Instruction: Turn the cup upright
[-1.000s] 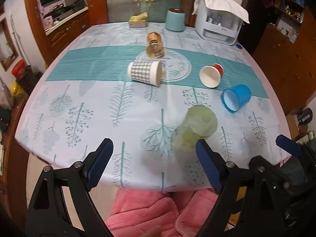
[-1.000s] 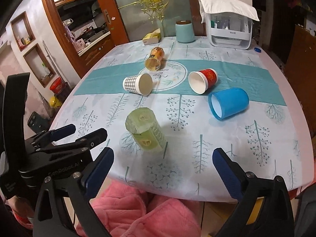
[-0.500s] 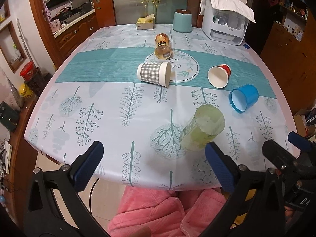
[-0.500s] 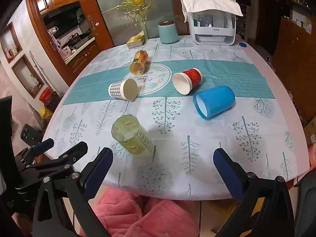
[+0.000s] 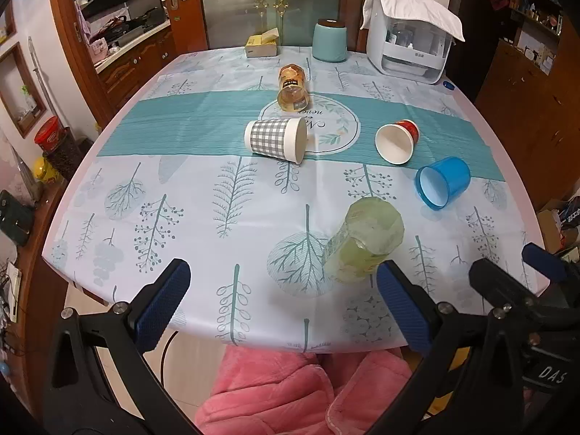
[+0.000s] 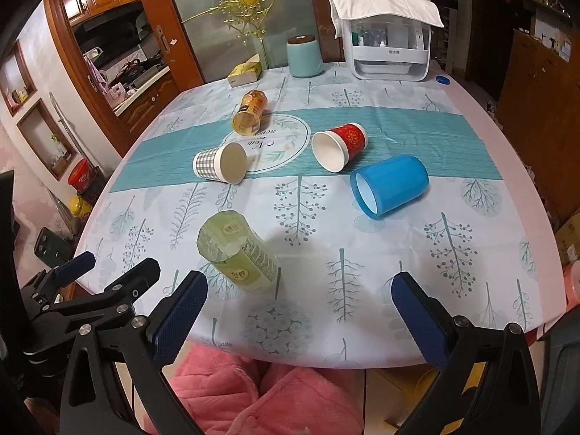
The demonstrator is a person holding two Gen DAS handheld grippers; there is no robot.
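Observation:
Several cups lie on their sides on the table: a green cup [image 5: 364, 241] [image 6: 237, 252] nearest me, a blue cup [image 5: 443, 181] [image 6: 389, 185], a red paper cup [image 5: 397, 140] [image 6: 339, 146], a checked paper cup [image 5: 275, 139] [image 6: 220, 163] and an amber cup [image 5: 293, 87] [image 6: 250, 111]. My left gripper [image 5: 282, 306] is open and empty at the near table edge, the green cup just beyond its right finger. My right gripper [image 6: 299, 313] is open and empty, the green cup just beyond its left finger.
The table [image 5: 181, 195] has a pale tree-print cloth with a teal band. At the far edge stand a teal canister [image 5: 329, 40], a yellow box [image 5: 261, 44] and a white appliance [image 5: 411, 36] under a cloth. Pink clothing [image 5: 308, 391] lies below the near edge.
Both grippers have drawn back and risen a little, so more of the table shows. The cups have not moved. Both grippers stay open.

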